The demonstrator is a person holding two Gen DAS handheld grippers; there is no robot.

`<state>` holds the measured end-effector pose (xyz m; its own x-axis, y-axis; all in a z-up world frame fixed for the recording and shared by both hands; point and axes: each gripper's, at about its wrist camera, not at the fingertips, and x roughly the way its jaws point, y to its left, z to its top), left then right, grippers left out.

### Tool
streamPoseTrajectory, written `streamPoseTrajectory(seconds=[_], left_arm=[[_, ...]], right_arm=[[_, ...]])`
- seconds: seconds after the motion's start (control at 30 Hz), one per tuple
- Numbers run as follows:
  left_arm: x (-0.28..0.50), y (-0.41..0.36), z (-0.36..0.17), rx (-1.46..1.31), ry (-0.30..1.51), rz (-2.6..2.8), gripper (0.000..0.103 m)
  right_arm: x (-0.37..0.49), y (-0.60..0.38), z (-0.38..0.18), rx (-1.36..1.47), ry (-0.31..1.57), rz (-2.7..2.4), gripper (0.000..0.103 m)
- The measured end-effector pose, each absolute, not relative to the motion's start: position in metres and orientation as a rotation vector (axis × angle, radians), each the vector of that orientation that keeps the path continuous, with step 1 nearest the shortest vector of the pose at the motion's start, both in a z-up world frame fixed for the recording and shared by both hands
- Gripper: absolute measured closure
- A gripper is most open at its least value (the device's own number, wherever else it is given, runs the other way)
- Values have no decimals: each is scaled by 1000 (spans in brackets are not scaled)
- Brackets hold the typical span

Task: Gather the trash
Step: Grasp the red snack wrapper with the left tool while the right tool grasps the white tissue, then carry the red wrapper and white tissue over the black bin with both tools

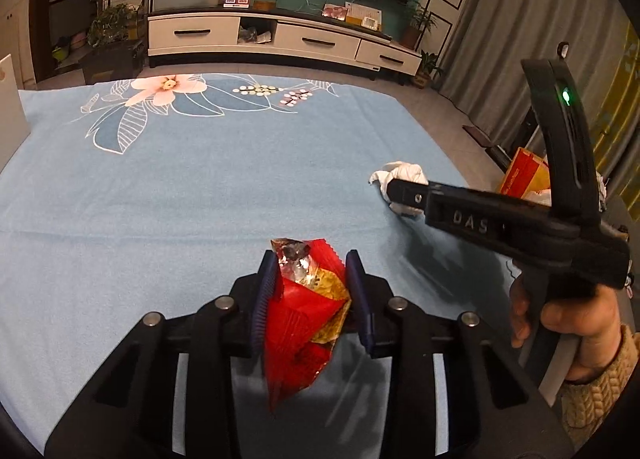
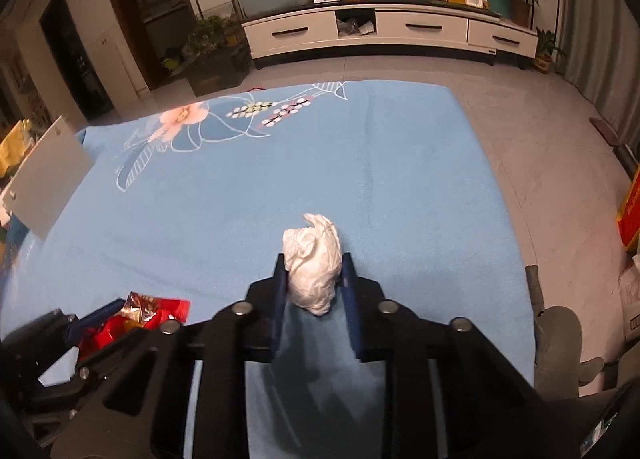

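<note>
Red snack wrapper [image 1: 304,323], crumpled, with gold print and a silvery foil inner face at its torn top, lies on the light blue floral cloth [image 1: 168,179] and is clamped between the two blue ribbed pads of the left gripper [image 1: 312,279]; both pads press its sides. In the right wrist view the same wrapper [image 2: 136,319] appears at lower left, beside the black frame of the left gripper [image 2: 76,329].

Crumpled white tissue [image 2: 314,259], resting on the same cloth [image 2: 360,163] near its right edge, is pinched between the blue pads of the right gripper [image 2: 314,279]; the pads touch it on both sides. From the left wrist view the tissue [image 1: 400,173] is partly hidden behind the right gripper's tip [image 1: 394,191], whose handle is held by a hand [image 1: 576,327] in a beige knitted sleeve [image 1: 600,383].

Beyond the cloth: a white board [image 2: 48,183] at its left edge, a pale tiled floor [image 2: 540,131], a white drawer TV cabinet [image 2: 384,29] and potted plants [image 1: 110,25].
</note>
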<state>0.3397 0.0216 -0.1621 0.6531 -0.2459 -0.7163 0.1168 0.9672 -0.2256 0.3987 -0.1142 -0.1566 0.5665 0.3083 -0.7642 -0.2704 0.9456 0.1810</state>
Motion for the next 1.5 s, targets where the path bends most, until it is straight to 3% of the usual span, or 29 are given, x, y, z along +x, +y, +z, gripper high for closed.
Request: streamPoseTrajectory(seconds=[0.67, 1.5], left_arm=[[291, 33, -144, -239, 810, -304, 74], [190, 0, -105, -127, 776, -383, 73]], right_arm=[[297, -150, -121, 153, 847, 410, 79], [174, -195, -97, 226, 804, 382, 79]])
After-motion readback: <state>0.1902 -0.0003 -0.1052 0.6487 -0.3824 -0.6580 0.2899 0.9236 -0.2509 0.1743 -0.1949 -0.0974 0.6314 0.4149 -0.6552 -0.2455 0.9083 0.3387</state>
